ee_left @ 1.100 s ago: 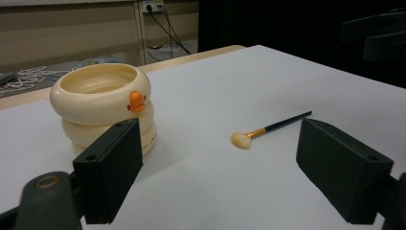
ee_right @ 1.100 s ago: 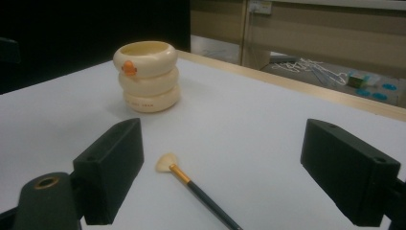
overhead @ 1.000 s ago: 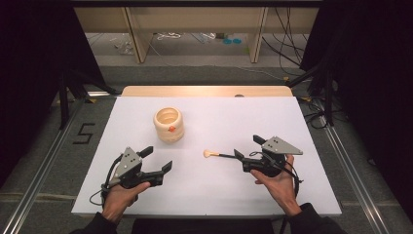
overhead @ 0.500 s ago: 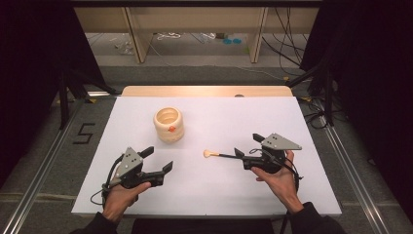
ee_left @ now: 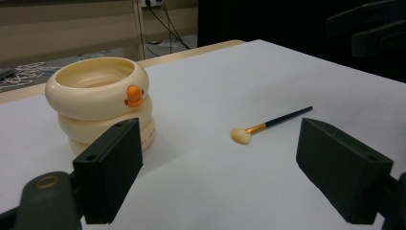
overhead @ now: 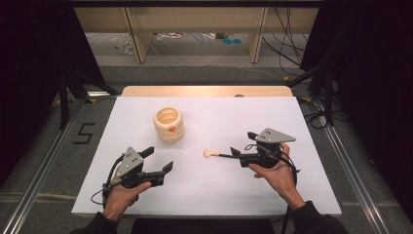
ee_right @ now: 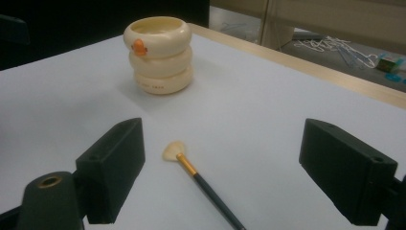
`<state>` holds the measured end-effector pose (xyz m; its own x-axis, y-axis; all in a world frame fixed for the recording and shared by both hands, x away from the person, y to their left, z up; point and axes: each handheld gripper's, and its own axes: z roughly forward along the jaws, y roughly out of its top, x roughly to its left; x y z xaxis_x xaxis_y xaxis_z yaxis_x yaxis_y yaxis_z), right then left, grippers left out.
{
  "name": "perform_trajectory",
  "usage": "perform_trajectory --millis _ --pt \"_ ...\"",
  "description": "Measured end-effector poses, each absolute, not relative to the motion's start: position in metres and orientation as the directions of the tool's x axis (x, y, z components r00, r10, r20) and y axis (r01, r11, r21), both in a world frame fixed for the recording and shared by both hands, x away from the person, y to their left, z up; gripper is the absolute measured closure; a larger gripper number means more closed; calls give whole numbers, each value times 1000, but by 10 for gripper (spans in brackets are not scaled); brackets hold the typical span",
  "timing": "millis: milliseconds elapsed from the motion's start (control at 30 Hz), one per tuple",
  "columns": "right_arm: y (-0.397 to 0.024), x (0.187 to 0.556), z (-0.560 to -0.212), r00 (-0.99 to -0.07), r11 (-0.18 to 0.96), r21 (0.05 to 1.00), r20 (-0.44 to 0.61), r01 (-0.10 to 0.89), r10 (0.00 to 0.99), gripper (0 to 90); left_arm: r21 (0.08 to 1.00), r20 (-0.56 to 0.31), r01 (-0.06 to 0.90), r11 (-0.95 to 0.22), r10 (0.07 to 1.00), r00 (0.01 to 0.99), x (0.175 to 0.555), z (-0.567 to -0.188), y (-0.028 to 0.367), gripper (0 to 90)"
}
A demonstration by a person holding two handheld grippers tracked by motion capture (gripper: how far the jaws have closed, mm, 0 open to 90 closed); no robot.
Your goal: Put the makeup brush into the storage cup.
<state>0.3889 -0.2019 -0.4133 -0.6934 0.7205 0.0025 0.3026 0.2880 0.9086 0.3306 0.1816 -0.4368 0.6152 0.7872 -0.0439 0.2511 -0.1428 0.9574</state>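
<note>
Cream bristles tip the makeup brush (ee_right: 191,171) lying flat on the white table (overhead: 311,122) — its dark handle points between the right gripper (ee_right: 222,177) jaws, spread wide. Left gripper (ee_left: 220,177) — spread wide too, farther off.

We see even overhead light on the white table (overhead: 311,195), bright against dark surroundings at three and nine o'clock. The cream ringed cup (ee_left: 98,103) casts a soft shadow toward five o'clock. Near jaws and far background look slightly blurred.
</note>
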Motion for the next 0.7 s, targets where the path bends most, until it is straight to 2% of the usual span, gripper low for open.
perform_trajectory --millis 167,333,700 --pt "-198 397 -408 -711 333 886 -6 322 703 173 956 -49 258 -141 788 613 331 -438 181 158" --pt "-192 405 -403 -751 368 857 32 359 659 182 955 -47 259 -145 787 615 331 -438 181 158" --pt "-171 424 -398 -807 510 787 -25 348 590 210 955 -46 259 -146 788 614 331 -438 181 159"
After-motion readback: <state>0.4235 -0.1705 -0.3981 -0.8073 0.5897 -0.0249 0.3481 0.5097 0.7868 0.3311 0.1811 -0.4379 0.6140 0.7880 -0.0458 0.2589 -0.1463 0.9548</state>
